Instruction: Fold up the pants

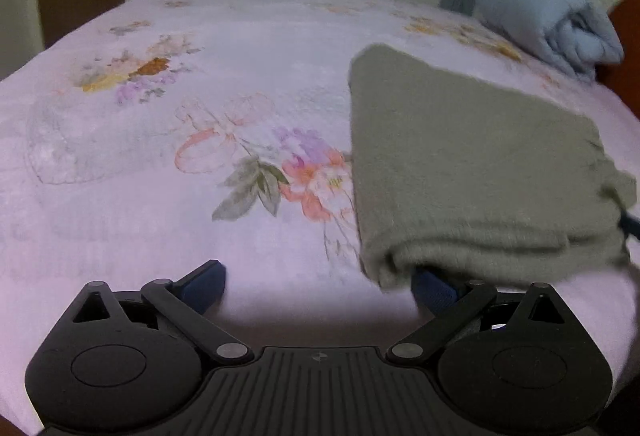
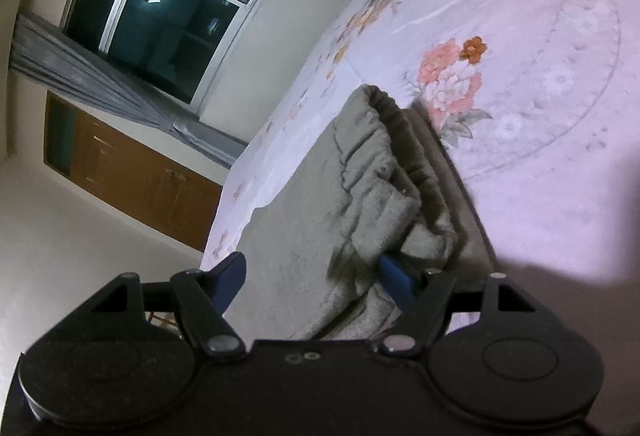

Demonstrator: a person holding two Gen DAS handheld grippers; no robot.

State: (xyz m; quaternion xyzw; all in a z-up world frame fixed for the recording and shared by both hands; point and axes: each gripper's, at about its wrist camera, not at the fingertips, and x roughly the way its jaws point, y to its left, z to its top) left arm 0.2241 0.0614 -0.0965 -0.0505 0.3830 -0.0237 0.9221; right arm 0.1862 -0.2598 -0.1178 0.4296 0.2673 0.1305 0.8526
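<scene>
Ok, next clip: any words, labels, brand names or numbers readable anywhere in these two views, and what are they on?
None readable.
Folded olive-green fleece pants: no tag or print visible.
Pink floral bedsheet: flower pattern only.
Black left gripper: a small embossed mark on the body, too small to read.
Black right gripper: small ring marks, no text.

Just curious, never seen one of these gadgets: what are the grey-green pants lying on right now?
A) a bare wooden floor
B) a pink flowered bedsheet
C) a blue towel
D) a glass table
B: the folded pants rest on the pink sheet printed with flowers.
</scene>
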